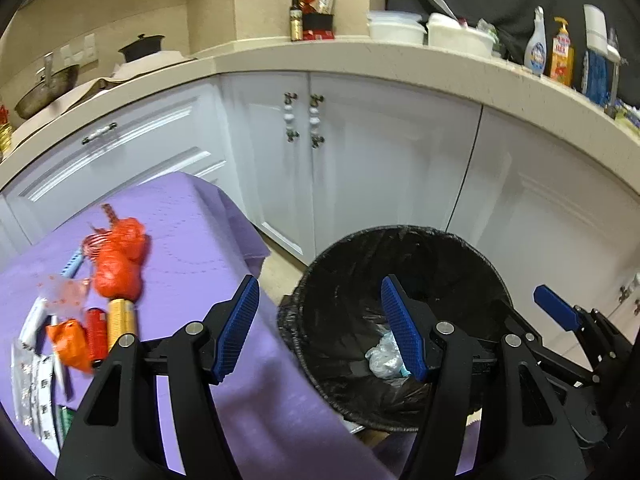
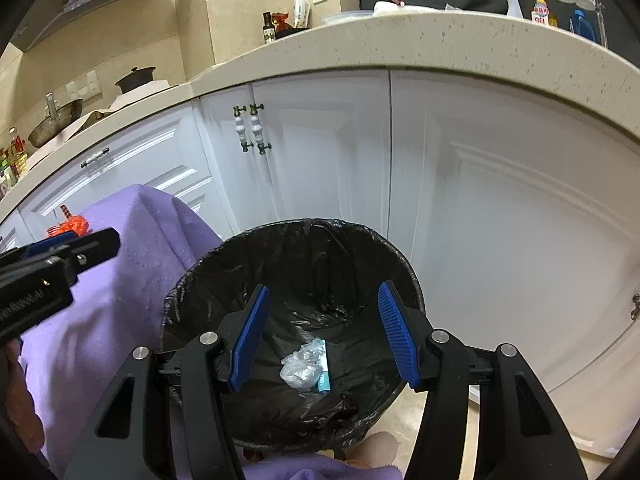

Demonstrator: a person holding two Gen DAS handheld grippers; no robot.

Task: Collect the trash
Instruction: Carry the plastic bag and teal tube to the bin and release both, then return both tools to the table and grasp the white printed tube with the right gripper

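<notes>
Both grippers were open and carried nothing. My right gripper (image 2: 322,334) hung directly over the bin (image 2: 192,276), which is lined with a black bag and stood on the floor against the white cabinet doors (image 2: 500,208). At the bottom of the bin lay one crumpled clear plastic wrapper (image 2: 302,366) with a small teal piece beside it, so I judged that at least one piece of trash was already collected.

My left gripper (image 1: 320,330) hovered over the edge of the purple cloth (image 1: 192,240) next to the bin, its jaws wide apart. The remaining trash lay on that cloth, well to the left of this gripper: a crumpled red plastic bag (image 1: 120,258), an orange wrapper (image 1: 68,342), a red can (image 1: 96,334) and a gold can (image 1: 122,318) lying side by side, and some flat white sachets (image 1: 34,376) near the edge.

I expected the red plastic bag to be very light and soft; it would collapse under the pads, so I would pinch it at the thickest bunched part. The cans looked stiff and smooth and could roll or slip; I would close across the middle of the body. The flat sachets seemed hardest, because they lay thin on soft cloth and a pinch might take the cloth too.
</notes>
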